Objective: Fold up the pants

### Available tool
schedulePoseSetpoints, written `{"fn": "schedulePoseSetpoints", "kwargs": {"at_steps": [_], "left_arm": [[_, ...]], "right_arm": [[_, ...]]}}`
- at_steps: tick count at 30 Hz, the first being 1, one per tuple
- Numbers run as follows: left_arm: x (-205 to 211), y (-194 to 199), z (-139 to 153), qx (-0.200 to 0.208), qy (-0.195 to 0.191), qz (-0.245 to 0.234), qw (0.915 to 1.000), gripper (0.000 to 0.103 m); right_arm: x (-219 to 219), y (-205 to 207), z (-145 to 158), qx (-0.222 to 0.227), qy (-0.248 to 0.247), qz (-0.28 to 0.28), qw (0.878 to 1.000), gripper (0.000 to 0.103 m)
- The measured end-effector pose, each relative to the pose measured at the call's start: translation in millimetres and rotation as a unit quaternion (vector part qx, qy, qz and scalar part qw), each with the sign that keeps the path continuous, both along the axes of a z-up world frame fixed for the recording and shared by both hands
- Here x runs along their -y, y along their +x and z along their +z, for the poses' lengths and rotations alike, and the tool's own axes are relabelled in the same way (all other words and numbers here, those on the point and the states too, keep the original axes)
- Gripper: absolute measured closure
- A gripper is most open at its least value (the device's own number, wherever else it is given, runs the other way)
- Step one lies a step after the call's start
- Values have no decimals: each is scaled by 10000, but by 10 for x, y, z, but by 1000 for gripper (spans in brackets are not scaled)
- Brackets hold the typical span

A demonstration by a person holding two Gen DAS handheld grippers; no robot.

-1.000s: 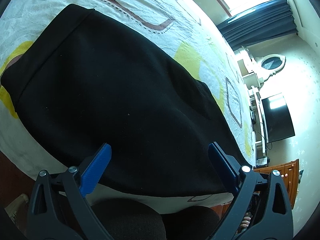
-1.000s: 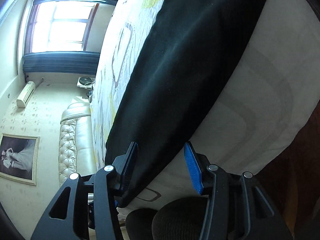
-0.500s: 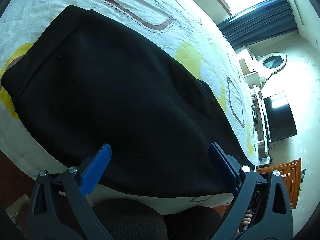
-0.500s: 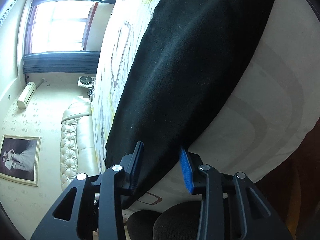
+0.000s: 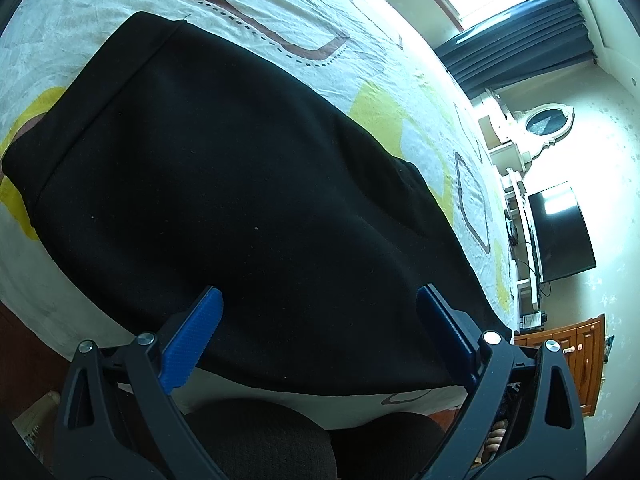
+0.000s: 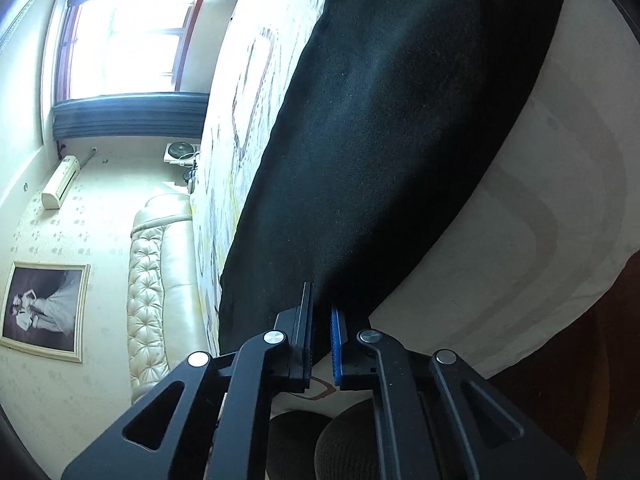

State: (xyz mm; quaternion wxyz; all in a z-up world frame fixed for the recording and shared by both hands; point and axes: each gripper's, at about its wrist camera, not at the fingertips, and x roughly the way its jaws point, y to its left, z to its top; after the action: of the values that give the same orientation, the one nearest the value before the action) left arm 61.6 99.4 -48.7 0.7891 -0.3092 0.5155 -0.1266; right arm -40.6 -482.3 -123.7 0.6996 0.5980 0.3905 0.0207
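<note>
The black pants (image 5: 248,184) lie flat along the near edge of a bed with a white, yellow and brown patterned sheet (image 5: 280,12). My left gripper (image 5: 320,320) is open, its blue pads spread wide just above the pants' near edge. In the right wrist view the pants (image 6: 400,120) run away from me along the bed edge. My right gripper (image 6: 320,344) is shut on the near hem of the pants, with black cloth pinched between the blue pads.
The white mattress side (image 6: 540,240) drops below the pants. A dark round stool or cushion (image 5: 260,440) sits under the grippers. A cream tufted headboard (image 6: 152,280), a TV (image 5: 560,232) and a wooden cabinet (image 5: 576,360) stand around the room.
My right gripper has closed from wide open onto the edge of the pants. My left gripper has stayed open and has hardly moved.
</note>
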Motion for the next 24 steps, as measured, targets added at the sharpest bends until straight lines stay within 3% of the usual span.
{"fn": "schedulePoseSetpoints", "kwargs": {"at_steps": [2,7,8,9,11,16,17,19,22,24], "left_arm": [[-7,1,-9,-12,-12,8,10000,6],[-10,11,-9,-4,20,-31,10000,6],[-12,11,-8,-2,15,-31,10000,6],[-13,12,-11,-4,10,-31,10000,6],[-17,17,-17,-11,6,-35,10000,6],[-1,18,-18,2,42,-60,10000,6],[9,18,-18,15,51,-87,9999,4],[29,23,-20,51,104,-168,9998,3],[63,9,-16,129,269,-266,9992,3],[93,-7,-17,182,401,-338,9985,3]], "right_arm": [[3,-28,-111,-129,97,34,9999,96],[86,-44,-245,86,645,-3,9979,92],[117,-62,-183,89,495,40,9987,84],[168,-86,-93,127,256,68,9996,68],[338,-185,140,209,-465,-80,9987,53],[1178,-554,647,449,-1870,-1141,9747,53],[1384,-595,710,457,-2081,-1299,9684,47],[1776,-613,754,284,-2451,-1493,9575,47],[2226,-550,597,-133,-2565,-1484,9550,47],[2349,-433,437,-137,-2272,-1325,9647,47]]}}
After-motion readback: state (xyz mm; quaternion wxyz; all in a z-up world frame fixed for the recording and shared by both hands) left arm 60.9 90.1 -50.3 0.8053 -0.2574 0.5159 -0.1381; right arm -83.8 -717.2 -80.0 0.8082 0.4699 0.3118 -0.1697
